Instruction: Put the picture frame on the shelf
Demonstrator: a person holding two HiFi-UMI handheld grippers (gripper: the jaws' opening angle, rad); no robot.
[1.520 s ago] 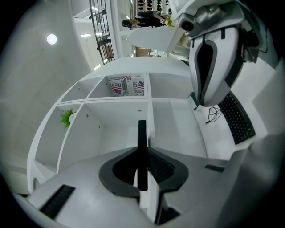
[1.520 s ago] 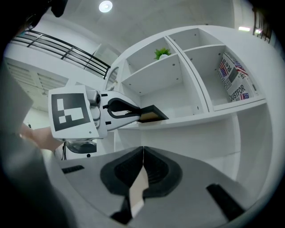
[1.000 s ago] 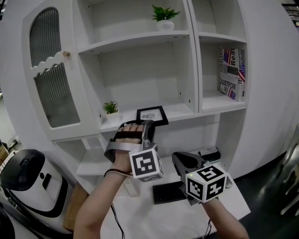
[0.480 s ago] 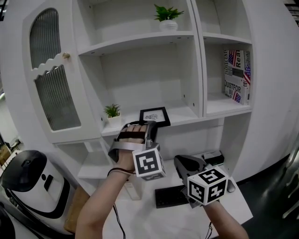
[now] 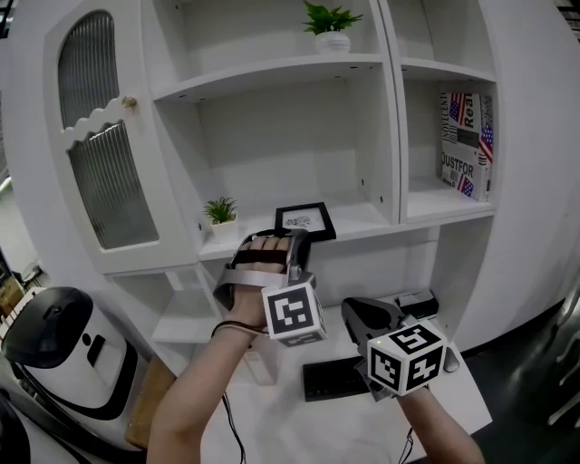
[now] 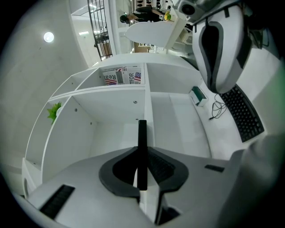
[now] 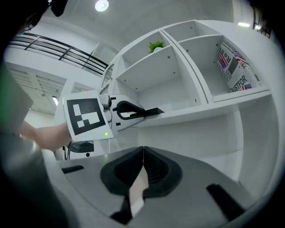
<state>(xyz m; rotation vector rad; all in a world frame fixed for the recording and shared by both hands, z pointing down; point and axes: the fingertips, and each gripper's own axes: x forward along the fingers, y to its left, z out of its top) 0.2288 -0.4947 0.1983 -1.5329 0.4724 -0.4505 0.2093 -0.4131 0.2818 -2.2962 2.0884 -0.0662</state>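
Observation:
The picture frame (image 5: 304,220) is black with a white print. It is held nearly flat over the front edge of the lower middle shelf (image 5: 362,217). My left gripper (image 5: 294,243) is shut on the frame's near edge. In the left gripper view the frame (image 6: 142,147) shows edge-on as a black bar between the jaws, pointing into the shelf bay. I cannot tell whether it touches the shelf board. My right gripper (image 5: 361,313) hovers lower right over the desk, shut and empty. The right gripper view shows its jaws closed together (image 7: 143,155) and the frame (image 7: 149,111) at shelf height.
A small potted plant (image 5: 220,213) stands on the same shelf, left of the frame. Another plant (image 5: 331,23) sits one shelf up. Magazines (image 5: 467,145) fill the right bay. A dark keyboard (image 5: 333,381) lies on the desk, and a white appliance (image 5: 59,349) stands at lower left.
The left gripper and frame have edged slightly right and toward the shelf. The right gripper has stayed shut and has hardly moved.

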